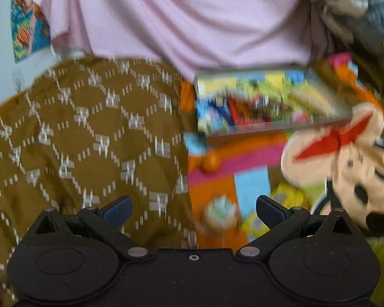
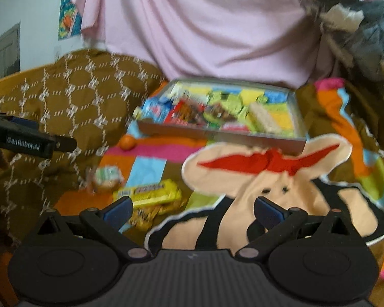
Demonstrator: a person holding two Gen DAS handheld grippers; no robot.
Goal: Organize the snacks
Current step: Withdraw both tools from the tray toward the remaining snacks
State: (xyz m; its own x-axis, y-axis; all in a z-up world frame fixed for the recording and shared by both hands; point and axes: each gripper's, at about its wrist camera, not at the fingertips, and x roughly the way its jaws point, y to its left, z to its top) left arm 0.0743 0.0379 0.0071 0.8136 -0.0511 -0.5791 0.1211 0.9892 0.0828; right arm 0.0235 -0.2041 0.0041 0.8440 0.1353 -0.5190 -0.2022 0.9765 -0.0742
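Left wrist view: left tongs (image 1: 193, 208) w/ fingers spread wide apart, nothing between them, held above a multicoloured patchwork blanket (image 1: 251, 179). Frame is motion-blurred. Tray (image 1: 276, 128) of mixed snack packets sits ahead & slightly right, on the blanket, its far edge close to a draped pink cloth (image 1: 192, 20). A small orange ball (image 1: 211, 162) lies just in front of the tray's near-left corner. A round pale-green snack packet (image 1: 220, 213) lies on the blanket nearer the tongs, between the fingertips in the picture. Brown patterned fabric (image 1: 84, 133) fills the left side. A cartoon mouse face w/ red bow (image 1: 340, 158) is printed on the blanket at right.

Right wrist view: right tongs (image 2: 192, 209) also wide apart & empty. The tray (image 2: 217, 134) shows clearer here: blue, red, green, yellow wrappers packed inside, plus a pale wafer-like bar toward the right end. A yellow snack pack (image 2: 151, 193) lies loose on the blanket just beyond the left fingertip, well short of the tray; more yellow wrapper sits under it. The green packet (image 2: 107, 176) lies left of it, near the brown fabric (image 2: 71, 97). Orange ball (image 2: 128, 142) rests near the tray's left corner. Left tongs' body (image 2: 30, 140) pokes in from the left edge, over the brown fabric. Dark bundle (image 2: 358, 25) at upper right, too blurred to identify.
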